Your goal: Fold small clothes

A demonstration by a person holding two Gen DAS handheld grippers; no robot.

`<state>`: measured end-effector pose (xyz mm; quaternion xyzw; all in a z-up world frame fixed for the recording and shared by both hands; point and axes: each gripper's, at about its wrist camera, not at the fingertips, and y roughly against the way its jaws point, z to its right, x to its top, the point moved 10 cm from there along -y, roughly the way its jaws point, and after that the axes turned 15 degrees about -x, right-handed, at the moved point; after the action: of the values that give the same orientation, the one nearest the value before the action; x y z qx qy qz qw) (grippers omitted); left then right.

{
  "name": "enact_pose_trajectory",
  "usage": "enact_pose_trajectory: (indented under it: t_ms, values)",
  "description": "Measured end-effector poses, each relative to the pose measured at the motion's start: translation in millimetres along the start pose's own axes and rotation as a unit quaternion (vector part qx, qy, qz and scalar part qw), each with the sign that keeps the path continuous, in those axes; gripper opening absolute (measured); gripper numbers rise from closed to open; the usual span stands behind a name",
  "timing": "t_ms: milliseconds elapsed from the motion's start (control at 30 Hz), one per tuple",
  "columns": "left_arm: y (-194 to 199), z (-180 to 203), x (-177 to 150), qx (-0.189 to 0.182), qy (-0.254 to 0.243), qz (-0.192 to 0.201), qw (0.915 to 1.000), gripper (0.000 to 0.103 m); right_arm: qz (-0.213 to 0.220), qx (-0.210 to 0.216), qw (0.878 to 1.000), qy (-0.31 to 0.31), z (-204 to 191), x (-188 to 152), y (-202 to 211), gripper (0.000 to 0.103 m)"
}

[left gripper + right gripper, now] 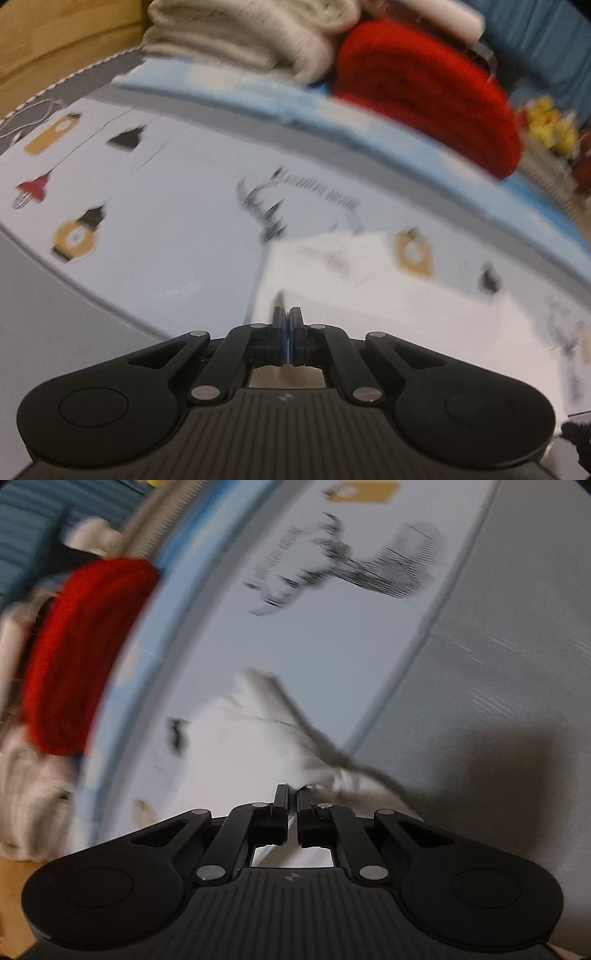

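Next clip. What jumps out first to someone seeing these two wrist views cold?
The red folded knit stands out, stacked beside a beige folded knit at the far edge of the printed mat. Nearer, both grippers are shut on a white garment: the left gripper at one edge, the right gripper beside its grey trim. Both views are motion-blurred.

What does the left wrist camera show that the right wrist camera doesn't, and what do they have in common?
Only the left wrist view shows the wooden board at top left, the yellow items at far right, and the red lamp print on the mat.

Only the right wrist view shows the garment's grey trimmed edge and a dark shadow on the grey surface.

Both show the red folded knit, the beige folded knit, the printed mat, and a white garment pinched by closed jaws.
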<state>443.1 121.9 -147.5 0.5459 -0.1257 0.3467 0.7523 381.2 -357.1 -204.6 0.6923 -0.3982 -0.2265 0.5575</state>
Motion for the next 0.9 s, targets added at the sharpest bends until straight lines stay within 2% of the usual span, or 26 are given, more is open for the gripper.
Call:
enact_pose_trajectory:
  t_ms: [33, 100, 167, 267, 300, 367, 467, 500, 567, 600, 667, 700, 733, 767, 833, 900]
  values:
    - [-5, -8, -6, 0.009, 0.018, -0.016, 0.9997, 0.001, -0.028, -0.021, 0.999, -0.003, 8, -6, -12, 0.004]
    - [-11, -18, -15, 0.024, 0.042, -0.039, 0.9981, 0.001, -0.035, -0.04, 0.998, -0.013, 14, -10, -16, 0.009]
    - [-6, -17, -9, 0.028, 0.033, -0.021, 0.9989, 0.002, -0.005, -0.039, 0.999, 0.001, 8, -5, -3, 0.01]
    - [8, 5, 9, -0.004, -0.002, 0.027, 0.9996, 0.004, 0.081, -0.044, 0.995, 0.023, -1, 14, 27, 0.01]
    - [10, 13, 12, -0.015, -0.015, 0.033, 0.9992, 0.004, 0.112, -0.042, 0.993, 0.024, -3, 21, 37, 0.01]
    - [5, 26, 9, -0.039, -0.024, 0.027, 0.9986, 0.006, 0.138, -0.024, 0.99, 0.02, -8, 31, 44, 0.012]
    - [-17, 21, -11, -0.065, 0.028, -0.03, 0.997, 0.008, 0.112, 0.013, 0.993, 0.034, -21, 37, 33, 0.02]
    - [-27, 14, -21, -0.06, 0.051, -0.062, 0.995, 0.014, 0.096, 0.025, 0.994, 0.038, -21, 35, 27, 0.024]
    - [-38, 5, -34, -0.05, 0.073, -0.097, 0.9913, 0.018, 0.061, 0.039, 0.997, 0.041, -25, 32, 13, 0.026]
    - [-39, 2, -36, -0.05, 0.082, -0.1, 0.9903, 0.018, 0.035, 0.039, 0.998, 0.036, -24, 27, 3, 0.026]
    - [-38, 5, -30, -0.057, 0.081, -0.096, 0.9904, 0.02, 0.01, 0.001, 1.0, 0.015, -11, 19, -14, 0.023]
    - [-35, 8, -26, -0.061, 0.072, -0.091, 0.9914, 0.023, 0.009, -0.018, 1.0, 0.005, -3, 18, -18, 0.008]
    - [-32, 12, -21, -0.066, 0.061, -0.083, 0.9925, 0.025, 0.013, -0.027, 1.0, 0.0, 1, 19, -18, 0.003]
    - [-30, 15, -17, -0.069, 0.052, -0.08, 0.993, 0.025, 0.023, -0.031, 0.999, -0.003, 2, 20, -14, 0.003]
    - [-28, 17, -13, -0.074, 0.041, -0.075, 0.9936, 0.027, 0.07, -0.031, 0.997, 0.012, -7, 24, 3, 0.007]
    - [-27, 17, -12, -0.074, 0.041, -0.077, 0.9935, 0.027, 0.108, -0.002, 0.993, 0.047, -25, 26, 16, 0.023]
